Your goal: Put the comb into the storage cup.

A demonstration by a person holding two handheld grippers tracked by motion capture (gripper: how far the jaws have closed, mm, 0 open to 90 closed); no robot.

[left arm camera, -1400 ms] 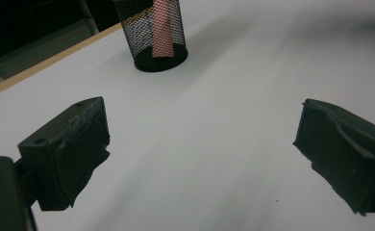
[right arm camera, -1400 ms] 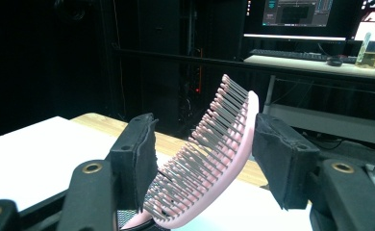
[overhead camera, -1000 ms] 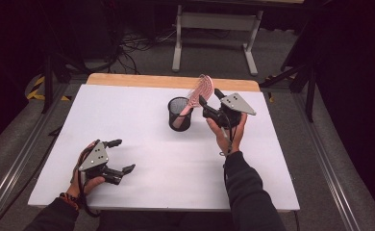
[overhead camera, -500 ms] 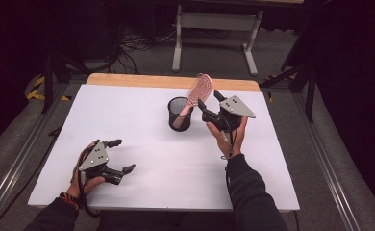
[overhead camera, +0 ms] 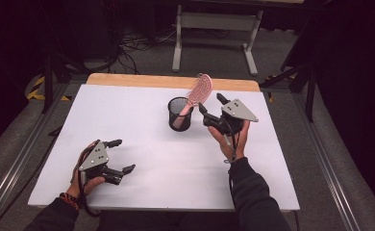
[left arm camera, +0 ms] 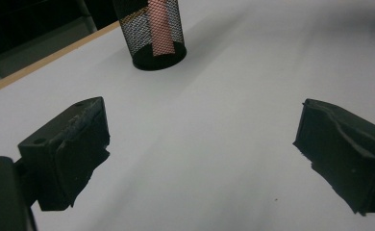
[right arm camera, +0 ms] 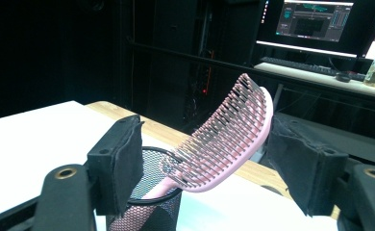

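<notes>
A pink hairbrush (overhead camera: pixel 198 92) stands handle-down in a black mesh cup (overhead camera: pixel 180 115) at the table's far middle, its head leaning out to the right. My right gripper (overhead camera: pixel 210 105) hovers just right of the cup, open. In the right gripper view the brush head (right arm camera: pixel 229 139) rises between the two jaws and touches neither pad. My left gripper (overhead camera: pixel 121 155) rests open near the front left of the table, with nothing between its jaws. Farther off in the left gripper view stands the cup (left arm camera: pixel 153 33), with the pink handle (left arm camera: pixel 162 29) showing through the mesh.
The white table top (overhead camera: pixel 142 144) has a wooden strip (overhead camera: pixel 128 80) along its far edge. Beyond it are a metal stand (overhead camera: pixel 214 29) and cables on the floor. A monitor (right arm camera: pixel 315 21) glows in the dark background.
The brush head has tipped slightly and settled against the cup's rim. The right gripper stays beside it with little movement. The left gripper has not moved.
</notes>
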